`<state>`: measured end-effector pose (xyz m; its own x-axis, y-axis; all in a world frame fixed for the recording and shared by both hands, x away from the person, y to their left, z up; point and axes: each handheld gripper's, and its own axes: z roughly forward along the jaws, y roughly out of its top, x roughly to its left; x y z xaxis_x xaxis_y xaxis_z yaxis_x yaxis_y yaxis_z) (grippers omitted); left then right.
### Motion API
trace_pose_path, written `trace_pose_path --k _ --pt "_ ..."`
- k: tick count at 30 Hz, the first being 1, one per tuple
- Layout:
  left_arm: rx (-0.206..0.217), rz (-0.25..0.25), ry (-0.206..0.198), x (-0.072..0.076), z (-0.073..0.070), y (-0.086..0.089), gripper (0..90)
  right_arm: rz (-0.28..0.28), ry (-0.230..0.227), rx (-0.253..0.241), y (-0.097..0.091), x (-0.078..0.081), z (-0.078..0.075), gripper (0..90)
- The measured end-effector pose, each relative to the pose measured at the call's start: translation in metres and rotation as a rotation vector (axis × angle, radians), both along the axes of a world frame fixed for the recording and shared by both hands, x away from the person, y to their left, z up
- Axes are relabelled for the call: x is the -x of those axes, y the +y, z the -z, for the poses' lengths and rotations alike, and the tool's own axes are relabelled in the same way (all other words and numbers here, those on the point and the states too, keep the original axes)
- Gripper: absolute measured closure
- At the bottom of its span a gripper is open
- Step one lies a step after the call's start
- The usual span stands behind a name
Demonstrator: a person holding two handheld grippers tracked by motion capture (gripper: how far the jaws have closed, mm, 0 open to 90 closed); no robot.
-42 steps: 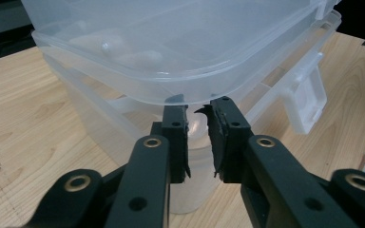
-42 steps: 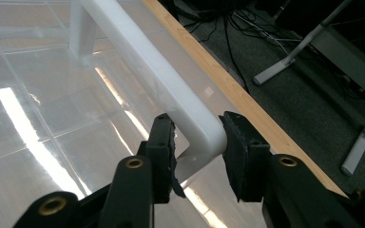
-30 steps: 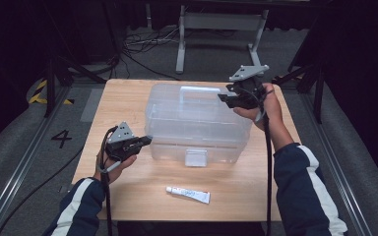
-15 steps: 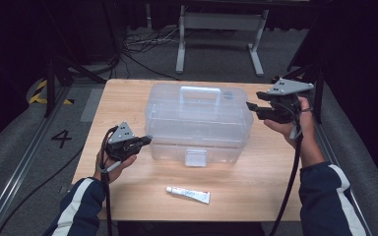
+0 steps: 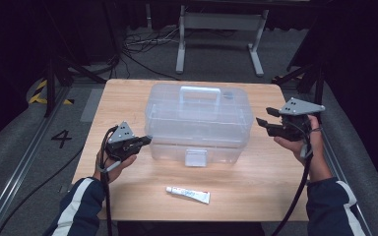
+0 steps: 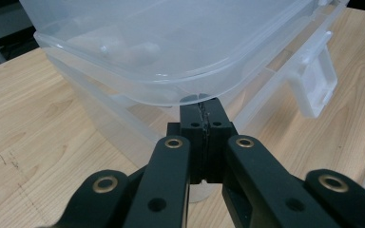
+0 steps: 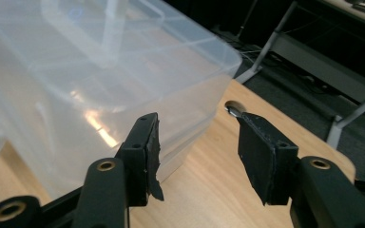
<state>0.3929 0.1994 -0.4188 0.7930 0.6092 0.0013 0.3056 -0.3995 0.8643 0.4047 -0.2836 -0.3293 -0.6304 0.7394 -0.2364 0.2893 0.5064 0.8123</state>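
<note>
Object: clear plastic storage box (image 5: pixel 199 123), lid down, moulded carry handle (image 5: pixel 200 93) on top, front latch (image 5: pixel 196 157) at the box's 6 o'clock.
Location: centre of the wooden surface (image 5: pixel 128 98); a small white tube (image 5: pixel 187 194) lies apart from it, toward 6 o'clock.
Left hand-held gripper (image 5: pixel 145 140): at the box's 8 o'clock corner, jaws pressed together with nothing between them; in the left gripper view the tips (image 6: pixel 203 107) sit just under the lid rim. Contact with the rim cannot be confirmed.
Right hand-held gripper (image 5: pixel 262 122): at the box's 3 o'clock, near the side wall but apart from it. Its jaws have just been opening and stand apart, nothing between them.
Expected weight: light; thin translucent walls, and no heavy contents can be made out through them.
Stiffness: walls and lid probably flex under pressure; the rim and handle are the stiffer parts.
Surface: smooth and glossy, likely slippery against the pads.
Fragility: the latch and hinges are the weak points; avoid twisting.
Recommended hold: clamp the lid rim or the handle; steady the body at the opposite side.
</note>
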Motion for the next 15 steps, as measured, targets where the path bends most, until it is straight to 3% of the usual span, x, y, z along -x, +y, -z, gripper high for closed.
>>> trace_pose_path --k 7,15 --pt "0.001 0.001 0.0 0.0 0.0 0.0 89.8 -0.044 0.033 0.018 -0.003 0.009 0.032 46.6" --pt "0.013 0.001 0.005 0.0 0.001 0.001 89.8 -0.066 0.068 0.052 -0.003 0.011 0.052 44.8"
